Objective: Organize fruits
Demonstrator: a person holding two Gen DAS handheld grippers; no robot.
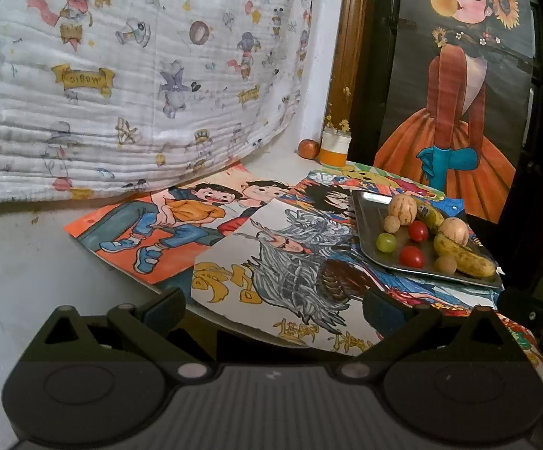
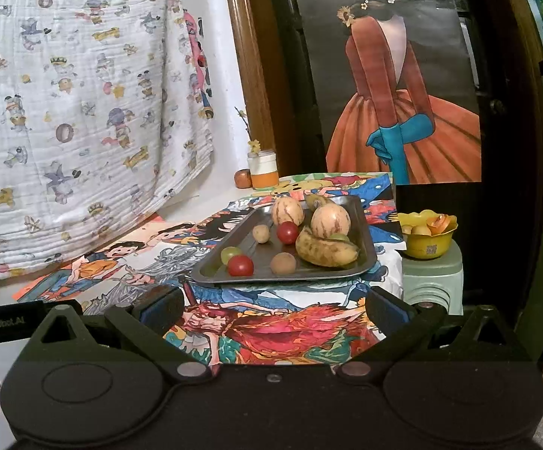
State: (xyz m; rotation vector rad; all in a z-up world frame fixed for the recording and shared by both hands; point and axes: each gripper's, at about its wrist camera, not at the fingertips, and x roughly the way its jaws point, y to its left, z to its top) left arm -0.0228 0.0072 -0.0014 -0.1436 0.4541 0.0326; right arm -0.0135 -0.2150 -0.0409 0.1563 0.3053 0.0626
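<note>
One metal tray (image 2: 361,225) holds the fruit. On it lie two striped pale melons (image 2: 287,210), two bananas (image 2: 325,251), two red cherry tomatoes (image 2: 240,265), one green grape (image 2: 230,254) and two small brown round fruits (image 2: 283,263). At the tray's three o'clock stands one yellow bowl (image 2: 427,245) of fruit. At its eleven o'clock sit one jar (image 2: 263,168) and one small reddish fruit (image 2: 242,178).

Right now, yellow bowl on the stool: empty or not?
Not empty: the yellow bowl holds small yellowish fruits and orange peel-like pieces above its rim.
</note>
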